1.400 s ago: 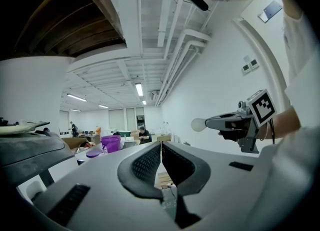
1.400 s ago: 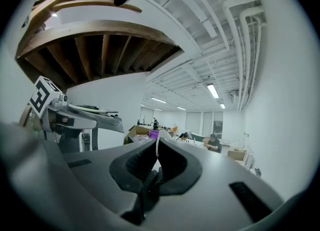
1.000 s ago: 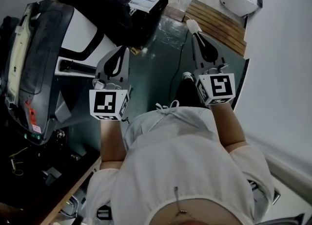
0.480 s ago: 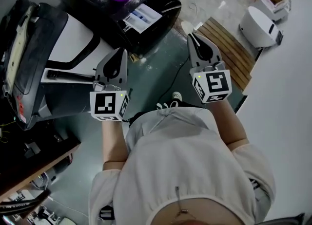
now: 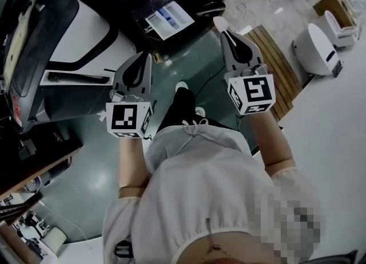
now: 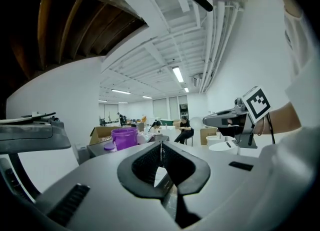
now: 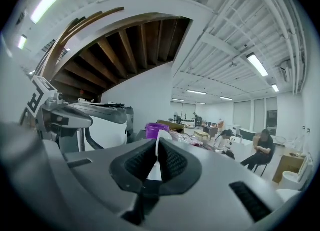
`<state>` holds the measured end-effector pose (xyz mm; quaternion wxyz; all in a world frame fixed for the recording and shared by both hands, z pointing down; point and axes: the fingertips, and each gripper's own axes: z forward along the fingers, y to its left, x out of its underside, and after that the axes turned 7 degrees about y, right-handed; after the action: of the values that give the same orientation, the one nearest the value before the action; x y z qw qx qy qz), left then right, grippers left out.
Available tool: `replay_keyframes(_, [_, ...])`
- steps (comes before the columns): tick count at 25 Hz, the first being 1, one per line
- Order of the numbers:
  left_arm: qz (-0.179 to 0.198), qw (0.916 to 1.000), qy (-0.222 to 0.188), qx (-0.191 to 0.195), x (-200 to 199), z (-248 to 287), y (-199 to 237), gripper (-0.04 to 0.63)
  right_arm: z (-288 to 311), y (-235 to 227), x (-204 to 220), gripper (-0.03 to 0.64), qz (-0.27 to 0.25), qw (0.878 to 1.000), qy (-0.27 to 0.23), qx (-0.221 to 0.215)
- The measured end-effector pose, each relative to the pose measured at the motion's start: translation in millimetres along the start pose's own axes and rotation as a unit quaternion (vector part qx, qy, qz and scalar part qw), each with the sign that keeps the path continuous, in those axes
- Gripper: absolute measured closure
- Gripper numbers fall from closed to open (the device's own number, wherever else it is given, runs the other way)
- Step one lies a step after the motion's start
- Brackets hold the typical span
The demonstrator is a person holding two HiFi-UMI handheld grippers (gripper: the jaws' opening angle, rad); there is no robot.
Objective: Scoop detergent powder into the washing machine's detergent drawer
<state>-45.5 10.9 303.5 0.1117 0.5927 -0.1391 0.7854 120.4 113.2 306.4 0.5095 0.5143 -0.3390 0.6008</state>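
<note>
The washing machine [image 5: 68, 40], white and dark grey, stands at the left of the head view, with a long dark slot [image 5: 74, 77] across its front. Beyond it a purple tub [image 6: 124, 138] sits on a black table; the right gripper view shows the purple tub [image 7: 156, 130] too. My left gripper [image 5: 146, 57] is held in the air beside the machine, jaws shut with nothing between them. My right gripper [image 5: 224, 31] is raised over the floor and is shut on a small white scoop [image 7: 159, 147], which sticks out past its tip as a white scoop end [image 5: 219, 24].
The black table [image 5: 189, 0] carries a printed sheet [image 5: 167, 17]. A wooden pallet [image 5: 274, 46] and a white round appliance [image 5: 317, 48] lie to the right on the floor. A cable [image 5: 209, 83] runs over the green floor. People sit far off [image 6: 184, 127].
The head view has swung, so the machine and table sit further up and left and the pallet has moved right. Both grippers keep the same raised pose, still shut.
</note>
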Motion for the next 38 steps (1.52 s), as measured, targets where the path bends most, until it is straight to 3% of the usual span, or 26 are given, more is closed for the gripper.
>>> replay_keyframes(7, [-0.008, 0.9998, -0.004, -0.02, -8, 58, 40, 0.569, 84, -18, -17, 0.609, -0.019, 0.999, 0.007, -0.035])
replay_keyframes(18, [-0.026, 0.9971, -0.022, -0.068, -37, 140, 157, 0.569, 251, -20, -75, 0.609, -0.068, 0.992, 0.016, -0.104])
replay_keyframes(24, [-0.025, 0.9966, -0.021, -0.075, -39, 173, 207, 0.569, 338, -14, -91, 0.607, -0.122, 0.981, 0.062, -0.14])
replay_keyframes(30, [-0.026, 0.9964, -0.016, -0.079, -38, 190, 240, 0.569, 407, 4, -87, 0.607, -0.194, 0.951, 0.145, -0.194])
replay_keyframes(38, [-0.034, 0.9951, -0.004, -0.093, -30, 195, 263, 0.569, 461, 31, -57, 0.607, -0.3, 0.881, 0.264, -0.255])
